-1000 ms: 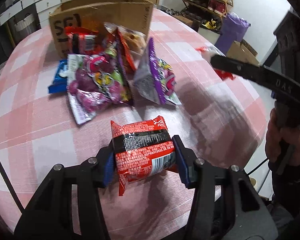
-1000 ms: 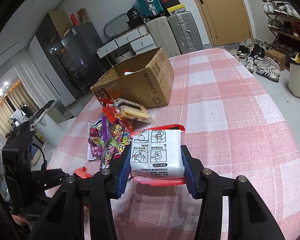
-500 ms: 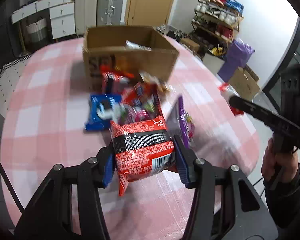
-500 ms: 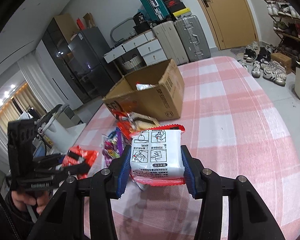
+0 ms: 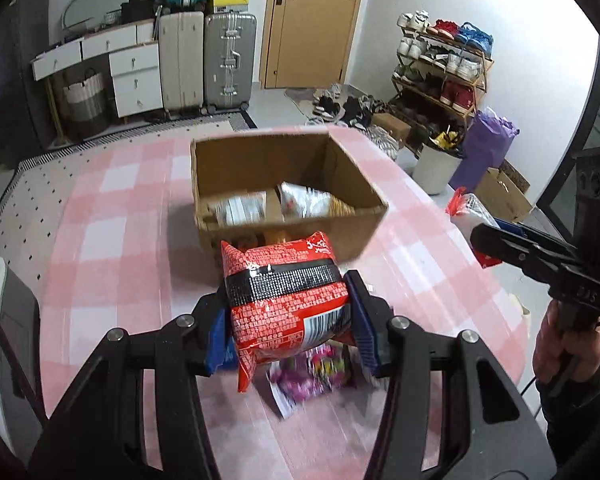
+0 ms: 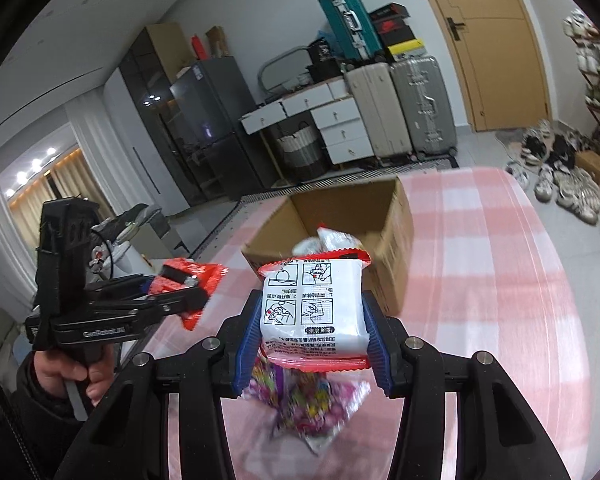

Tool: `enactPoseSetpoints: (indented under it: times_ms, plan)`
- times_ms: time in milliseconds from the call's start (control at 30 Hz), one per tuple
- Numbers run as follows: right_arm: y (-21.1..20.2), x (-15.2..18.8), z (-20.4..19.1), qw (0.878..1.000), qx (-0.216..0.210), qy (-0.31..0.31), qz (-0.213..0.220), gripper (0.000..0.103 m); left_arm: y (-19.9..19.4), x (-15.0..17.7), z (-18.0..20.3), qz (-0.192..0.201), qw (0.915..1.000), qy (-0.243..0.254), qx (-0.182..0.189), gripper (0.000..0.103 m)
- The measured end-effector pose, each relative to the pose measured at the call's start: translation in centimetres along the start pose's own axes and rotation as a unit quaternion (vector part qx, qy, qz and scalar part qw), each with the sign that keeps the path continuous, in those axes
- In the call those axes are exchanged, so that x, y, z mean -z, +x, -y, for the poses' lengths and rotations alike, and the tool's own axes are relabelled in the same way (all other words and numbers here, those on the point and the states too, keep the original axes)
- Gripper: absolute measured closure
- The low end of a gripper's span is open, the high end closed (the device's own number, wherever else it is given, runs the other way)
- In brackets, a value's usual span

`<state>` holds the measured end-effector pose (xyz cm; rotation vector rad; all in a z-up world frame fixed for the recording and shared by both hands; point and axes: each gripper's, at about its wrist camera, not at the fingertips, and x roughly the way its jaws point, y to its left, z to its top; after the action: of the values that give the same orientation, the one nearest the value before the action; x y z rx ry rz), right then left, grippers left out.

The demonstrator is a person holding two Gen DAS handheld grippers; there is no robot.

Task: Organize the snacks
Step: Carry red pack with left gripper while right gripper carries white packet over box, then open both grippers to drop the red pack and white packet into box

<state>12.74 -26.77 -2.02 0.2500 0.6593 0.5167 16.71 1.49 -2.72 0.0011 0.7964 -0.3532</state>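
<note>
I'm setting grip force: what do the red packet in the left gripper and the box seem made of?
Red noodle packet: looks like thin glossy plastic film, crinkled, with a crimped edge, printed and shiny. Cardboard box: plain brown corrugated cardboard, matte, open at the top with raw cut edges.

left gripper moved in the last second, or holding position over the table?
Yes. The left gripper, shut on the red packet, has risen and advanced toward the cardboard box, whose inside now shows.

A lived-in home: suitcases (image 5: 207,60), shoe rack (image 5: 444,68), fridge (image 6: 204,128).
</note>
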Motion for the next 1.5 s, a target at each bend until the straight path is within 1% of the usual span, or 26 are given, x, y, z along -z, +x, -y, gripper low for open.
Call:
enactPoseSetpoints:
  times_ms: [267,567,833,1000,1267,1500]
  plan:
    - [1.9,-4.7,-0.4,1.000,-0.021,-0.012,0.002,0.055,1.3,-4.8,-0.6,0.006,1.0000,-0.005,-0.003,0.055]
    - [3.7,-9.1,-0.9,0.999,-0.030,-0.027,0.003,0.055,2.7,-9.8,-1.0,0.004,1.0000,0.000,-0.004,0.055]
    - [5.0,-12.0,-1.1,0.999,-0.031,-0.038,0.009,0.055,4.9,-12.7,-1.4,-0.003,0.9999,0.005,-0.012,0.055]
    - [6.9,-12.7,-0.9,0.999,-0.030,-0.031,0.004,0.055,6.6,-12.7,-2.0,-0.008,0.9999,-0.005,-0.007,0.055]
    - [10.2,-12.0,-0.5,0.999,-0.017,-0.041,-0.017,0.055,10.5,-12.1,-3.8,-0.027,0.9994,-0.023,0.000,0.054]
    - [13.0,-11.3,1.3,0.999,-0.007,-0.032,-0.034,0.055,13.8,-11.8,-5.1,-0.043,0.9983,-0.038,0.010,0.054]
